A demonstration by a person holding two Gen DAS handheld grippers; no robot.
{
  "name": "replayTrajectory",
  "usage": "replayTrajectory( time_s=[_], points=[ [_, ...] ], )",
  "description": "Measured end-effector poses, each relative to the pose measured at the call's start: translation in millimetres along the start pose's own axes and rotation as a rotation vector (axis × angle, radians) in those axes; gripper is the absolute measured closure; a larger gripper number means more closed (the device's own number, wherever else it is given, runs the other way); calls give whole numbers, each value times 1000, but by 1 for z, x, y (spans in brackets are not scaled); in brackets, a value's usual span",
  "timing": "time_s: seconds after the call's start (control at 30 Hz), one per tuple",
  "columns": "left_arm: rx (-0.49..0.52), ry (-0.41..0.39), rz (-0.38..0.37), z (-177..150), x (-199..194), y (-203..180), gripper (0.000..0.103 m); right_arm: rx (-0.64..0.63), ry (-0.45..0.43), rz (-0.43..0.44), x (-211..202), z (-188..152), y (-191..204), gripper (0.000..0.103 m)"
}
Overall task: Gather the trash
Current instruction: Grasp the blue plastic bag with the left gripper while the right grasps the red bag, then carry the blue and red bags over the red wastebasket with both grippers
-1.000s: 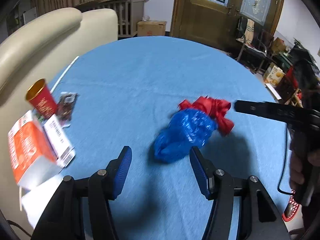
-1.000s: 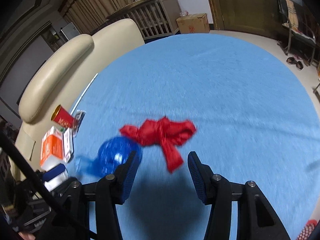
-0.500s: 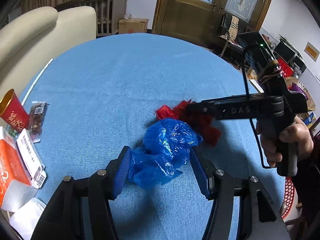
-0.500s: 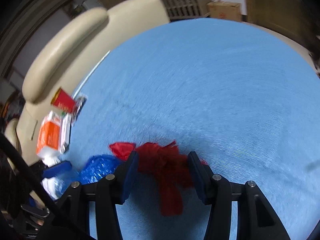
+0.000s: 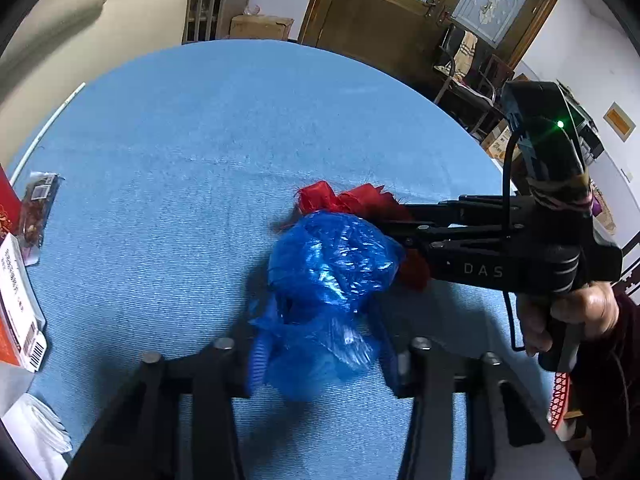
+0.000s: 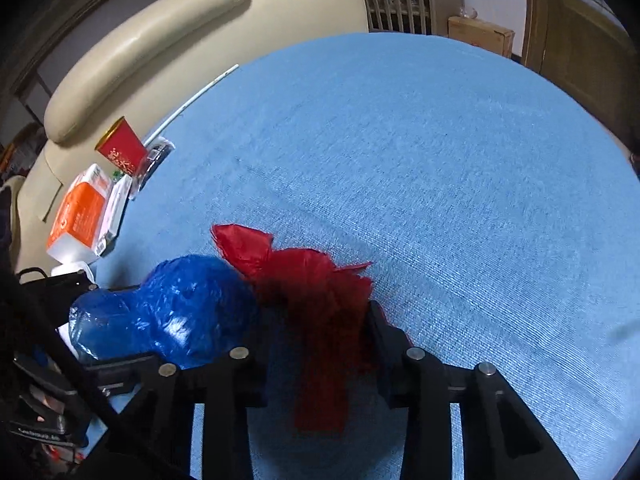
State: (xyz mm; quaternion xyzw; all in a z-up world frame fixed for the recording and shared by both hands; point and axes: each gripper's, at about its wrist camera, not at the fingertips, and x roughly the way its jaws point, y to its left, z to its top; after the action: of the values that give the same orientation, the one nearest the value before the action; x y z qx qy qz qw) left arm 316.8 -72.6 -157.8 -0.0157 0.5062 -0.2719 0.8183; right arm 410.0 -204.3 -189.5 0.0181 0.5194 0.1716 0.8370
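Pinching blue bag (image 5: 332, 264) in left gripper (image 5: 324, 364), red bag (image 6: 312, 300) in right gripper (image 6: 316, 344), mid-table, bare cloth (image 6: 440, 160) beyond.

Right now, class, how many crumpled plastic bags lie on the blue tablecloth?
2. The blue bag sits between the left gripper's jaws; the red bag lies touching it, between the right gripper's jaws. Nothing suggests another hidden.

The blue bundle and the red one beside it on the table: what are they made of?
The blue bundle looks like thin glossy plastic film, probably a bag: crinkled, shiny highlights, slightly see-through at its loose end. The red bundle seems a thinner, duller crumpled plastic or tissue with ragged edges; I cannot tell which.
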Motion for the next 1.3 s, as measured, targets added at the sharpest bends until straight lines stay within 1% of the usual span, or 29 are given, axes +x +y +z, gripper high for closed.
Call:
replayTrajectory(
  time_s=[0.07,0.13,0.27,0.43,0.57,0.73,0.83,1.0,1.17,1.3],
  points=[
    [1,2,-5,0,-1,-3,71,20,-14,-8,-4,-3,-2,69],
    [5,0,4,-1,-2,-5,75,42,-25,-12,-9,-6,-5,69],
    [4,-11,16,-3,-6,-7,78,92,-43,-24,-21,-17,-12,70],
    [5,-32,18,-12,-21,-3,79,154,-60,-32,-35,-33,-17,70],
    [9,-58,18,-16,-34,-9,79,189,-87,-22,-49,-47,-13,70],
    [24,-79,69,-23,-45,-14,79,219,-125,-4,-69,-68,-2,70],
    [31,-87,117,-28,-52,-21,79,241,-154,3,-84,-84,6,70],
    [62,-102,183,-37,-68,-36,79,273,-199,5,-117,-114,14,70],
    [121,-135,215,-48,-86,-59,79,280,-239,-4,-155,-146,27,70],
    [166,-157,217,-57,-96,-79,79,278,-273,-14,-180,-168,37,70]
  ],
)
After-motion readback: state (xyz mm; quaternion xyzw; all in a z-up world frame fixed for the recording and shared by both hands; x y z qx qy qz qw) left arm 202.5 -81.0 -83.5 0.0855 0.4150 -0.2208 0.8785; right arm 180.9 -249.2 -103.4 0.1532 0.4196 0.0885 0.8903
